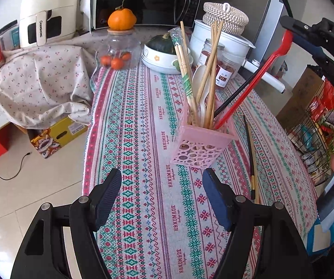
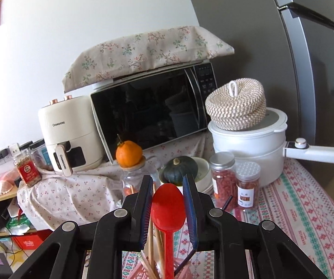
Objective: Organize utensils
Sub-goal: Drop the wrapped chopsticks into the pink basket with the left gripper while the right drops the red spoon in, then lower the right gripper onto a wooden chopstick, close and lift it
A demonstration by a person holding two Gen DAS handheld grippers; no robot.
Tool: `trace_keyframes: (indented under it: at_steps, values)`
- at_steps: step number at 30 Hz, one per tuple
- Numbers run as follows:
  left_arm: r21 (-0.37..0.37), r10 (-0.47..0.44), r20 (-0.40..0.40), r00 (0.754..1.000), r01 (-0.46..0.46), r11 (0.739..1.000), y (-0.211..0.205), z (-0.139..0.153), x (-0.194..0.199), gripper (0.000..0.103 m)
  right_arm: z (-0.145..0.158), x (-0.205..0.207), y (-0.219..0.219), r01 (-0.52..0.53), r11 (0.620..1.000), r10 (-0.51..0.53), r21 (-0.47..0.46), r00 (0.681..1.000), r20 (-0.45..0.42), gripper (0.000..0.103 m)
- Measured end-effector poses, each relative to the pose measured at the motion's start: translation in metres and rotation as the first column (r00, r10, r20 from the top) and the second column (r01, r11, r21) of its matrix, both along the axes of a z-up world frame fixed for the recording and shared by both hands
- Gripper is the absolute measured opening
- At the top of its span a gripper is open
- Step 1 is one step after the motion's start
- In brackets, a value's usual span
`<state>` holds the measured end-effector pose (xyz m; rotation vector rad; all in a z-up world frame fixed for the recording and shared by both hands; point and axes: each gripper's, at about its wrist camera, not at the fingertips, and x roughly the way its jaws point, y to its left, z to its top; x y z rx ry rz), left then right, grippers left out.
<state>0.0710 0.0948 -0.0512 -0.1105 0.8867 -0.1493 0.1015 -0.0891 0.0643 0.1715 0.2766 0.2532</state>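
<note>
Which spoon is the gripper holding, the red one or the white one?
The red spoon. Its bowl sits between the right gripper's fingers, handle down in the pink holder. The white spoon just stands there among the chopsticks, untouched.

Left claw gapes wide and low; right claw pinches narrowly.

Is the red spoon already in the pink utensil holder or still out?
In. The red spoon has its handle end down inside the pink holder, while the right claw brackets its bowl; whether it still grips is unclear.
</note>
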Motion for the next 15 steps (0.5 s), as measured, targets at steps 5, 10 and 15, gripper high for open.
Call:
trace_keyframes:
  at_steps: [5, 10, 15]
  values:
    - [-0.002, -0.009, -0.007, 1.000, 0.009, 1.000, 0.000, 0.001, 0.002, 0.075, -0.014, 0.011, 0.003, -0.024, 1.000, 0.024, 0.006, 0.998, -0.064, 0.034]
    - [0.016, -0.029, -0.017, 0.999, 0.029, 0.999, -0.009, 0.000, 0.002, 0.075, -0.011, 0.003, -0.004, -0.012, 1.000, 0.012, -0.010, 0.998, -0.055, 0.064]
    - [0.037, -0.051, -0.027, 0.998, 0.052, 0.998, -0.023, -0.001, 0.000, 0.075, -0.010, -0.009, -0.027, 0.011, 0.999, -0.013, -0.031, 0.998, -0.057, 0.089]
